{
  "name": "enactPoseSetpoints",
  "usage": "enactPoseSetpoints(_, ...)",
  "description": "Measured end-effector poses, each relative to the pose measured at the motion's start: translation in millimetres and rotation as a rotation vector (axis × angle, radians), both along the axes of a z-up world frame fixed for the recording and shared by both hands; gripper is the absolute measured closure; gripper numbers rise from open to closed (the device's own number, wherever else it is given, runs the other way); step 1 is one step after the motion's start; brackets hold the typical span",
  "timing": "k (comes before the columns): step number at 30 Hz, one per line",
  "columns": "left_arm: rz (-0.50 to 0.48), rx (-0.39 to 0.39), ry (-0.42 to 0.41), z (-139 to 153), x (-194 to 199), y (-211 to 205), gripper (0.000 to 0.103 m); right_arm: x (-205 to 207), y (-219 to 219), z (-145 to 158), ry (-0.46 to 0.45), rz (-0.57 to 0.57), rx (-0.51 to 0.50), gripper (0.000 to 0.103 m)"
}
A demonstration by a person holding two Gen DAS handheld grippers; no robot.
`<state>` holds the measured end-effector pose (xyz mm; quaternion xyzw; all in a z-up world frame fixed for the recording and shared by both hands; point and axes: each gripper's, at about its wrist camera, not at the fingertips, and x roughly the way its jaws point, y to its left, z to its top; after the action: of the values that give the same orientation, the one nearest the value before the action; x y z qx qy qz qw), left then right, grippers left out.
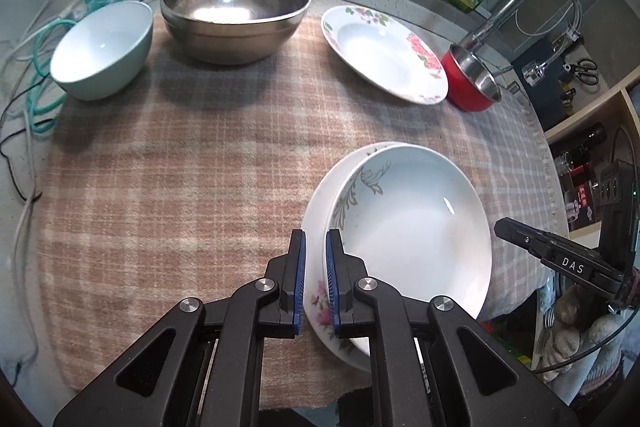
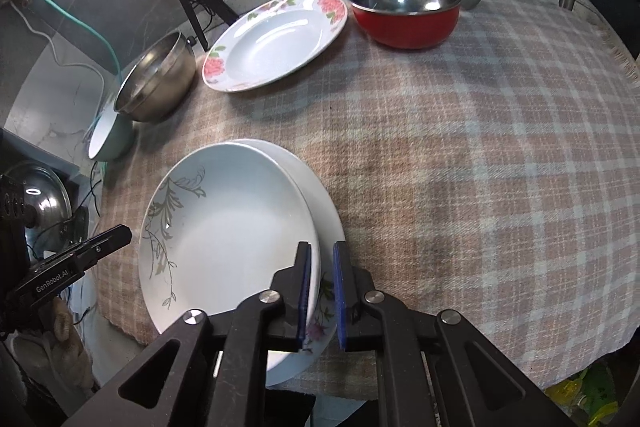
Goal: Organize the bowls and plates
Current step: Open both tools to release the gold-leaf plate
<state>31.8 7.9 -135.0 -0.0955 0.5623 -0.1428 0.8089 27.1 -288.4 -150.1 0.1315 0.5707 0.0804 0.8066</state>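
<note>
On a stone kitchen counter beside a chrome tap [image 1: 532, 3], a woven pink-and-grey checked cloth [image 1: 168, 167] carries the dishes. At its near edge, two glossy white plates [image 1: 416, 219] sit stacked. The left gripper [image 1: 316, 247] and right gripper [image 2: 322, 259] each pinch the lower, flower-printed plate's rim [image 2: 324, 311], jaws nearly closed. Farther back: a steel bowl [image 1: 236, 11], mint bowl [image 1: 104, 51], floral plate [image 1: 384, 55], red bowl [image 1: 474, 83].

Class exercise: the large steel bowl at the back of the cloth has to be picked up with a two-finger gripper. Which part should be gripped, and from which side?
Grip the rim of the large steel bowl, probably from above, one finger inside and one outside. It sits upright with its mouth open, and its round wall looks too wide to span. Take the near rim: the green bowl stands close on one side.
</note>
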Motion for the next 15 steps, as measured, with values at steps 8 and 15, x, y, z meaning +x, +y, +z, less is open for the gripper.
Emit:
enactPoseSetpoints(8,0.015,-0.022,-0.019,12,5,-2,0.094,2,4,17,-0.077,0.040,-0.017,0.091)
enactPoseSetpoints(15,0.043,-0.068,-0.024,19,16,-25,0.094,14,-5,43,-0.180,0.089,0.015,0.079)
